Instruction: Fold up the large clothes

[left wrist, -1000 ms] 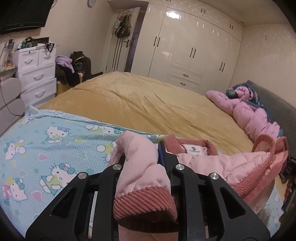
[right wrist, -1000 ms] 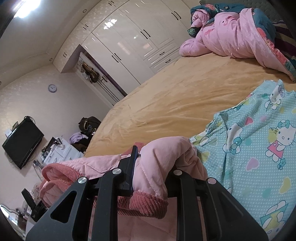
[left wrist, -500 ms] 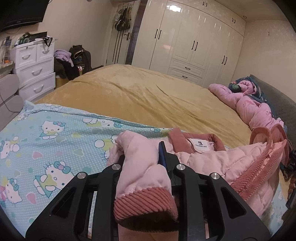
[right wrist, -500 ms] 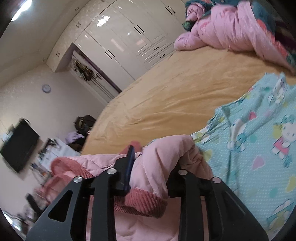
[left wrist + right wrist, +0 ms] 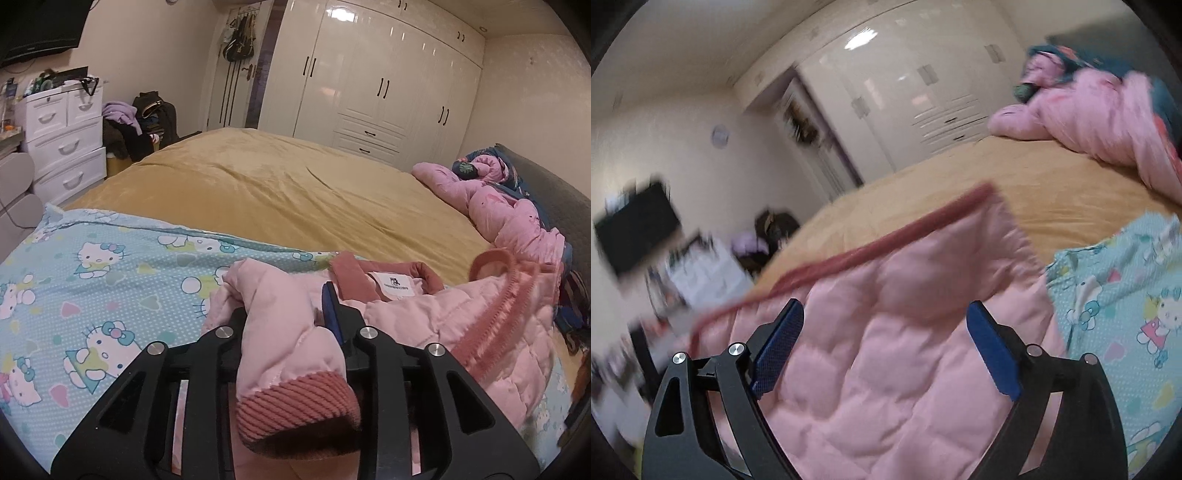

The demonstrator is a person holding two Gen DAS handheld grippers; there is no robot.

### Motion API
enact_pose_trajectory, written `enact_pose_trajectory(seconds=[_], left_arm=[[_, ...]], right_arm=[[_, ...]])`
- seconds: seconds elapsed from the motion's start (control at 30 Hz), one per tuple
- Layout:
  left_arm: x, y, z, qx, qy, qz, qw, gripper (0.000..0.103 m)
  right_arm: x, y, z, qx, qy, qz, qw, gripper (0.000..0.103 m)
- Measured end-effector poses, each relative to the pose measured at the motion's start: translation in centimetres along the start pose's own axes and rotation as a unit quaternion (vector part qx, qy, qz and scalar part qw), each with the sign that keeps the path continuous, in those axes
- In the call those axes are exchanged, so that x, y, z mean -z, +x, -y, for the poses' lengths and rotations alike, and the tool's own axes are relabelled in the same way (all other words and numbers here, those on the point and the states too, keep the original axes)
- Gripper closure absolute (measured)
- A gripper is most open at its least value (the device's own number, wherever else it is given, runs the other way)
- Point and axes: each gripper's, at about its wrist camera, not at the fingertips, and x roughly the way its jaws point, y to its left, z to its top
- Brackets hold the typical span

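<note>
Pink and quilted, the padded jacket lies on a cartoon-cat printed sheet spread over the near part of a bed, its collar and white neck label turned up toward the wardrobe side. It looks light, puffy and very soft: it should compress under a grip and slump wherever it is not supported, and the smooth shell may slide against itself. The ribbed, darker pink cuffs and hem band look firmer and less slippery than the quilting, so they are probably the best places to take hold.

The left claw has a sleeve between its fingers, the ribbed cuff hanging back toward the camera; its jaws are opening, though the pads still appear to press the fabric. The right claw is opening too and stands wide, hovering over the quilted body with nothing pinched between its blue pads; that view is blurred.

The bed itself is covered in a mustard-coloured blanket, a soft, yielding base that will give under pressure, so folds may need smoothing flat. A bundled pink quilt sits by the headboard, well apart from the jacket. Around the bed stand a white wardrobe, a white chest of drawers and a wall-mounted television.
</note>
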Motion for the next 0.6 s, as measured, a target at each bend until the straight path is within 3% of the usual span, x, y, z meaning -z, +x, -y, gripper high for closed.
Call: enact_pose_trajectory(seconds=[0.1,0.23,0.37,0.43,0.6], left_arm=[[0.0,-0.1,0.6,0.005,0.006,0.001,1.0000,0.071],[-0.1,-0.7,1.1,0.015,0.010,0.007,0.9998,0.056],[-0.5,-1.6,1.6,0.029,0.012,0.018,0.9993,0.047],[-0.7,-2.1,2.1,0.034,0.017,0.024,0.9990,0.037],[-0.9,-3.7,3.6,0.028,0.042,0.047,0.9976,0.024]], right_arm=[[2.2,2.7,-2.3,0.007,-0.053,-0.057,0.997,0.014],[4.8,7.0,-3.2,0.044,-0.073,-0.147,0.985,0.014],[5.9,8.6,-2.9,0.058,-0.070,-0.162,0.983,0.011],[5.9,8.7,-2.7,0.056,-0.064,-0.163,0.983,0.010],[5.7,8.2,-2.7,0.042,-0.058,-0.162,0.984,0.010]])
